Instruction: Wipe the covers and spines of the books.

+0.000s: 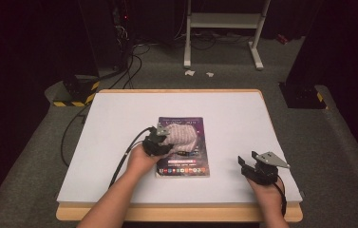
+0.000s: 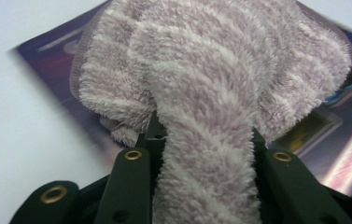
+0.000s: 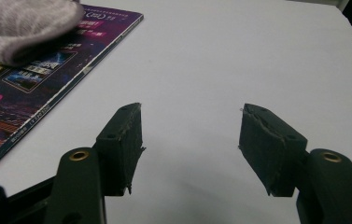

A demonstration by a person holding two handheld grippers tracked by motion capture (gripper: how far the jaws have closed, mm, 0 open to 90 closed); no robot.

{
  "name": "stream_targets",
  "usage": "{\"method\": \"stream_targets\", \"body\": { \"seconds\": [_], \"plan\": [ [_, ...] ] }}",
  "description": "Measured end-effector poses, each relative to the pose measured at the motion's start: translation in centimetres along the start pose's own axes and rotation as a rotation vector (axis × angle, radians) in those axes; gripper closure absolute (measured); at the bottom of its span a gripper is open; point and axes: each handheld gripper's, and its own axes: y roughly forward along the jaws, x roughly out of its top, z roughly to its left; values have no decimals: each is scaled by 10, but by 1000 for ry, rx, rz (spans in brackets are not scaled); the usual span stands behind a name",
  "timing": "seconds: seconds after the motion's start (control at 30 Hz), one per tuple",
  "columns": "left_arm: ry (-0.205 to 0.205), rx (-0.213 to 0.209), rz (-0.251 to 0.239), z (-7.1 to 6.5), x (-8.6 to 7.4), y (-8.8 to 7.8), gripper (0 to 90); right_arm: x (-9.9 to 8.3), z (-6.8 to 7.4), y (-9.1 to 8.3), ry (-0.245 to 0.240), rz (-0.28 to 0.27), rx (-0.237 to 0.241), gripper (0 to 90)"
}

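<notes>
left tongs [image 1: 161, 137] clamp towel [image 1: 182, 135], seemingly lengthwise across magazine [image 1: 186, 164].

You'll find printed lines and small labels on the purple magazine cover [image 3: 33, 84], but none of them is sharp enough to read; the lettering at its top edge is blurred too.

The cloth [image 2: 211, 93] in the middle of the frame is soft, fluffy and pale pink; the magazine [image 1: 186, 164] under it is shiny paper; the bench [image 1: 119, 123] top is smooth, matt white with a wood edge; the right tool [image 3: 190, 149] at the bottom has black, rough, worn pads [image 3: 269, 144].
</notes>
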Motion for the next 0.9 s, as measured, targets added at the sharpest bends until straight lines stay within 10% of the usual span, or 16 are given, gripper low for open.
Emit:
{"method": "stream_targets", "body": {
  "seconds": [0.4, 0.9],
  "plan": [
    [-4, 11, 12, 11, 12, 10, 662, 0, 0, 0, 3, -2, 1, 393],
    [76, -110, -19, -45, 69, 66, 661, 1, -1, -3, 14, -12, 10, 393]
  ]
}}
